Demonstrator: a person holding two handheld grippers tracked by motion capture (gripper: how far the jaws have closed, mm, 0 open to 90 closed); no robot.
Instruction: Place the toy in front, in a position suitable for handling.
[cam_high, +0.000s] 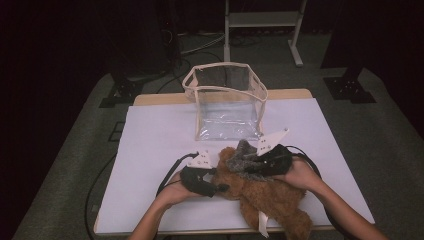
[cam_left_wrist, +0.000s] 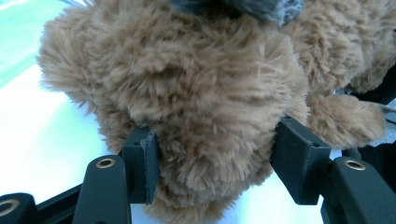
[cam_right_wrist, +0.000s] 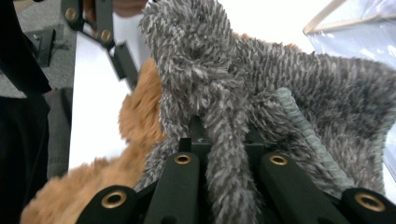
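A brown plush toy (cam_high: 265, 197) lies at the front of the white table (cam_high: 155, 135). A grey fuzzy cloth (cam_high: 243, 152) sits on the toy's upper end. My left gripper (cam_high: 222, 187) comes in from the left. In the left gripper view, my left gripper (cam_left_wrist: 219, 158) has its jaws pressed into both sides of the toy's brown fur (cam_left_wrist: 187, 84). My right gripper (cam_high: 252, 167) reaches in from the right. In the right gripper view, my right gripper (cam_right_wrist: 224, 135) is shut on the grey cloth (cam_right_wrist: 280, 79), with brown fur (cam_right_wrist: 135, 116) beneath it.
A clear plastic bag (cam_high: 227, 105) with beige trim stands open behind the toy, at the middle back of the table. A corner of the bag (cam_right_wrist: 355, 28) lies just past the cloth. A metal frame (cam_high: 262, 20) stands on the floor beyond the table.
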